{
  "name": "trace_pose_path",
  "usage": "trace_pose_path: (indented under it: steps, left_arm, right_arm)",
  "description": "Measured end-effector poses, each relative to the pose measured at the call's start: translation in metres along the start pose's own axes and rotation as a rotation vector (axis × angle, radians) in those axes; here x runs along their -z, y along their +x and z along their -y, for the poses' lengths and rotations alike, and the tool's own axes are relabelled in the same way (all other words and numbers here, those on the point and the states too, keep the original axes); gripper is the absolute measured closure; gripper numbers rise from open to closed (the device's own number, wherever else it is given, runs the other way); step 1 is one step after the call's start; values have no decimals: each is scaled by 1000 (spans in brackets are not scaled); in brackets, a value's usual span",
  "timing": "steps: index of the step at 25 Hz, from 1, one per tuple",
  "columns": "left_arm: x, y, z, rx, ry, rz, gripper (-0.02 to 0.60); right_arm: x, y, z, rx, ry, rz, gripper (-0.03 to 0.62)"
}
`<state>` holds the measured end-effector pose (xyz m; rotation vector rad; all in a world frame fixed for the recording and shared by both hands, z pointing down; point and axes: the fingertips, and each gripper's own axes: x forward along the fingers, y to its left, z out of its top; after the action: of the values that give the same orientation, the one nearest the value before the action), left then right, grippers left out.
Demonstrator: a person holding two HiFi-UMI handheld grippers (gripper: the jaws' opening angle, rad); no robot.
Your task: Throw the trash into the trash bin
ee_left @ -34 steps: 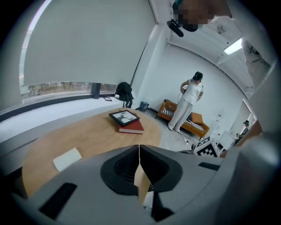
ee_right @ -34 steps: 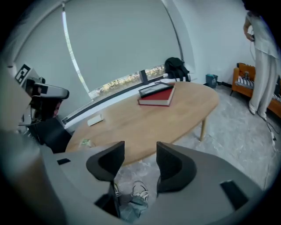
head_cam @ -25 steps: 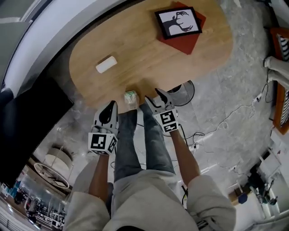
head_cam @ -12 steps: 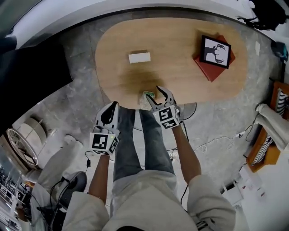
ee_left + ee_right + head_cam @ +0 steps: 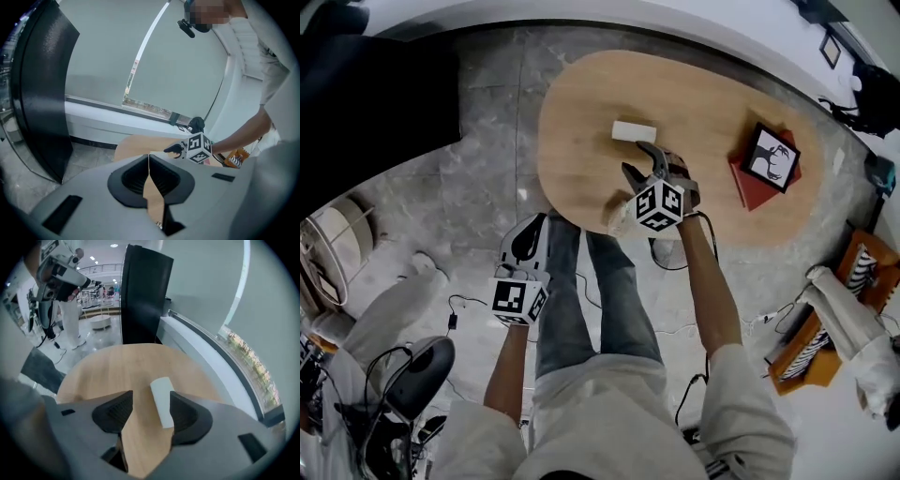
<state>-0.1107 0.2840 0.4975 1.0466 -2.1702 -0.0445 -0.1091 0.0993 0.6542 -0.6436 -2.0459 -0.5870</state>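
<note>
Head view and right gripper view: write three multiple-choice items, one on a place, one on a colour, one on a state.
1. Where does the white rectangular block lie?
A. On a chair
B. On the oval wooden table
C. On a shelf

2. What colour is the flat mat under the black-framed deer picture?
A. Blue
B. Green
C. Red

3. How do the right gripper's jaws stand?
A. Apart, gripping nothing
B. Shut on the block
C. Shut, empty

Answers: B, the head view shows it on the wood; C, red edges show around the frame; A, the right gripper view shows a wide gap between the pads.
</note>
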Motion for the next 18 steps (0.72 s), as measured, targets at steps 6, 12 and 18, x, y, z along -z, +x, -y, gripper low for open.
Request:
trace_pose_path:
  steps: [6,12,18]
  left_arm:
    - [6,-15,-20,-61,-53,19,558]
    - [16,-24,-33,-85,-71,13,558]
    - [17,-27,-38,-87,-71,4,558]
  right_arm:
    - [-2,34,28,-63,-266,-101,354]
    - [9,61,29,-170,-366,-222,353]
    - [8,66,27,-183,-336,-232,366]
